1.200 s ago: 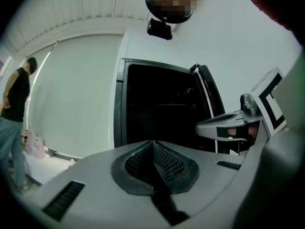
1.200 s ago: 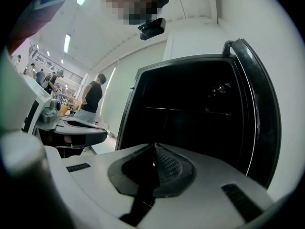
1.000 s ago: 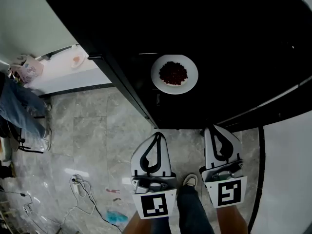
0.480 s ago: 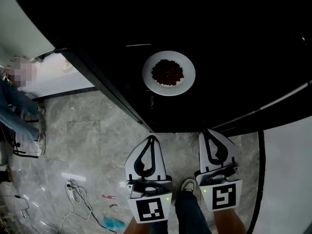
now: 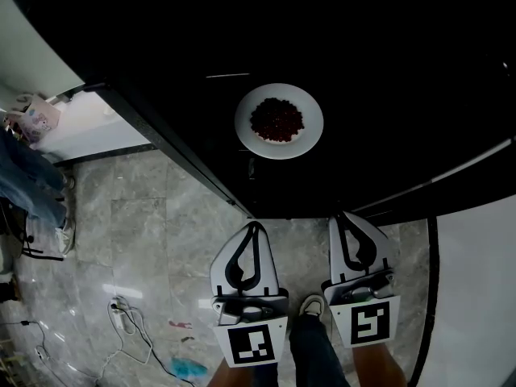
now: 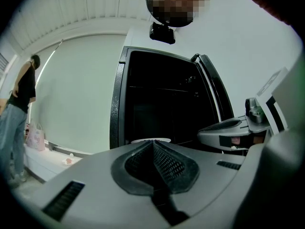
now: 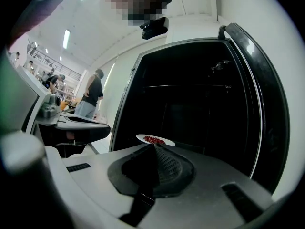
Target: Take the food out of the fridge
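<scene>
A white plate (image 5: 279, 121) of dark red food (image 5: 276, 119) sits on a shelf inside the dark, open fridge (image 5: 387, 71). My left gripper (image 5: 255, 226) and right gripper (image 5: 345, 216) hover side by side in front of the fridge's lower edge. Both are shut and hold nothing, and both point level at the opening. In the left gripper view only the plate's rim (image 6: 150, 140) peeks over the shut left gripper (image 6: 153, 142). In the right gripper view the plate (image 7: 155, 140) lies just beyond the right gripper (image 7: 155, 146).
The fridge door (image 7: 267, 104) stands open at the right. A person in jeans (image 5: 32, 184) stands by a white ledge (image 5: 89, 127) at the left. Cables and a power strip (image 5: 129, 321) lie on the marble floor, and my shoe (image 5: 310, 303) shows between the grippers.
Both grippers have sunk slightly, still shut. The head view has shifted, so the plate sits a little further left in it. Almost nothing differs from half a second ago.
</scene>
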